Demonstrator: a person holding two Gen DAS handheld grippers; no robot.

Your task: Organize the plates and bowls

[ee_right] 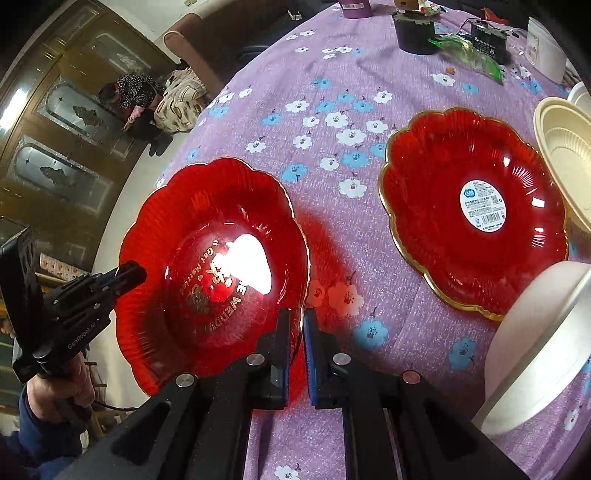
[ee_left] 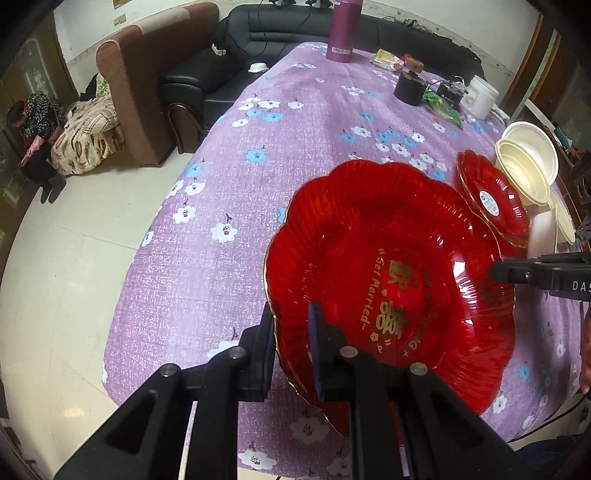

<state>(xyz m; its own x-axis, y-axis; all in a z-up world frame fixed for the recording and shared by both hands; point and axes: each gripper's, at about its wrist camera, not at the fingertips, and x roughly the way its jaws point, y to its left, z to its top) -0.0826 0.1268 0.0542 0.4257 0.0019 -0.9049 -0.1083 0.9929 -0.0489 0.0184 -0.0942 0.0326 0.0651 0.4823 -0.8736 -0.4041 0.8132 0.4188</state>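
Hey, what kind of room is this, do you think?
Probably a home living room: a black sofa and brown armchair stand beyond a table with a purple flowered cloth, and there is a glass-fronted cabinet.

We see open purple tablecloth [ee_right: 325, 236] between the lettered red plate [ee_right: 214, 266] on the left and the labelled red plate [ee_right: 476, 214] on the right: room to pass. White bowls [ee_right: 561, 155] crowd the right edge. At the far end a dark pot [ee_right: 413, 33], green wrapper [ee_right: 469, 51] and white tub [ee_right: 546, 48] block the way.
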